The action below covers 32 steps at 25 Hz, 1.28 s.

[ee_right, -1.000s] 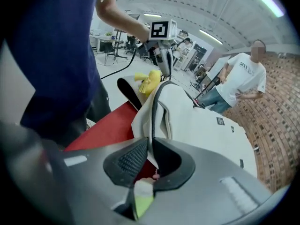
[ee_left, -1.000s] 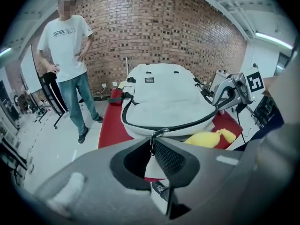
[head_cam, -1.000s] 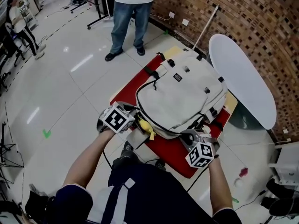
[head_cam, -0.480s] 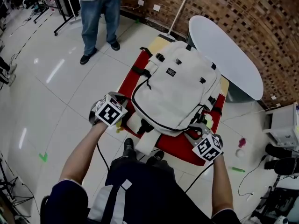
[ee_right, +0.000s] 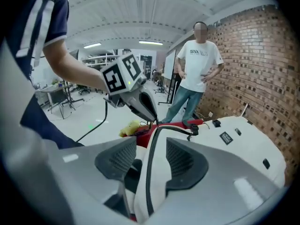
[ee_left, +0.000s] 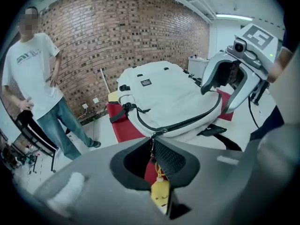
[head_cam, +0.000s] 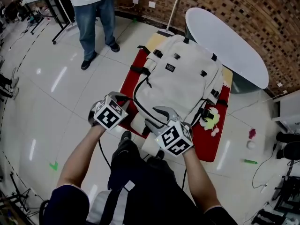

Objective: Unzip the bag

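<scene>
A white backpack point(head_cam: 180, 86) lies flat on a red mat point(head_cam: 129, 81). Its black zip line point(ee_right: 151, 172) curves round the near edge. My left gripper point(head_cam: 127, 109) is at the bag's near left corner, shut on the zip pull point(ee_left: 152, 138). A small yellow charm point(ee_left: 160, 197) hangs from that pull between the jaws. My right gripper point(head_cam: 159, 117) is at the middle of the near edge. Its jaws are opening wide, and the bag's rim with the zip line lies between them without the pads pressing on it. A yellow-green plush charm point(head_cam: 211, 119) lies on the mat at the bag's right corner.
A person in a white shirt and jeans point(head_cam: 96, 13) stands beyond the table on the left. A white oval tabletop point(head_cam: 225, 41) leans by the brick wall on the right. A pink bottle point(head_cam: 252, 135) and a green pen point(head_cam: 250, 161) lie on the floor.
My right gripper left the bag's right corner, moved left along the near edge and opened. The yellow-green charm now lies free on the mat. My left gripper kept its hold.
</scene>
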Tool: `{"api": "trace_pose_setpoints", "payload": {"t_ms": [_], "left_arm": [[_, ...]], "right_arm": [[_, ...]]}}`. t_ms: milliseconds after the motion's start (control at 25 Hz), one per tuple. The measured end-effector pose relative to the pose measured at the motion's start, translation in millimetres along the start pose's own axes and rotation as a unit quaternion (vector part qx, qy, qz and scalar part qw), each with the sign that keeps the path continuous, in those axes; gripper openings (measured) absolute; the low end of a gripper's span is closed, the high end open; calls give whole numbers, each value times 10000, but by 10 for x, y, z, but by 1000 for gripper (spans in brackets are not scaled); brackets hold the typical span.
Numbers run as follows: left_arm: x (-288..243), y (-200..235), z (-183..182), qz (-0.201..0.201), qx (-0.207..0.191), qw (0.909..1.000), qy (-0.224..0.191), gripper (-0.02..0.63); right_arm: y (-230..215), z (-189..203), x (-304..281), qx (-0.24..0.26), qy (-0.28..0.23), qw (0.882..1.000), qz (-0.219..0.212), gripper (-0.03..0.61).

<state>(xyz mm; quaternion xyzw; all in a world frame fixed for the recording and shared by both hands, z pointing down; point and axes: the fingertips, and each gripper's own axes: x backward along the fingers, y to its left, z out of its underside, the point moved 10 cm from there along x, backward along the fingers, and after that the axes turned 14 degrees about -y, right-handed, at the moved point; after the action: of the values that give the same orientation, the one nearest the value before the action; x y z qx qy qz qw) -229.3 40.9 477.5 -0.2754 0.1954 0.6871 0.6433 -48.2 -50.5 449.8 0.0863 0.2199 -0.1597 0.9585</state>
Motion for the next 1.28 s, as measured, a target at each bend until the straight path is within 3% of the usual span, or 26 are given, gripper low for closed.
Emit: {"api": "trace_pose_setpoints", "payload": {"t_ms": [160,240,320,560,920,1280], "left_arm": [[-10,83,62,514,-268,9982,-123,31],[-73,138,70,826,-480,9952,-218,31],[-158,255,95,1116,-720,9908,-260,31],[-497,674,78,1961,-1245,9720,-364,31],[-1106,977,-292,2363,-1991,9503,-390,32],[-1429,1103,-347,2439,-2002,9478,-460,34]], "right_arm": [[155,74,-594,160,989,9945,316,197],[186,139,-707,238,1459,9881,430,94],[219,139,-726,192,1697,9838,553,70],[318,99,-743,-325,1947,9738,1130,61],[402,117,-757,-927,2070,9563,1845,55],[383,76,-761,-1356,2035,9427,2269,55]]}}
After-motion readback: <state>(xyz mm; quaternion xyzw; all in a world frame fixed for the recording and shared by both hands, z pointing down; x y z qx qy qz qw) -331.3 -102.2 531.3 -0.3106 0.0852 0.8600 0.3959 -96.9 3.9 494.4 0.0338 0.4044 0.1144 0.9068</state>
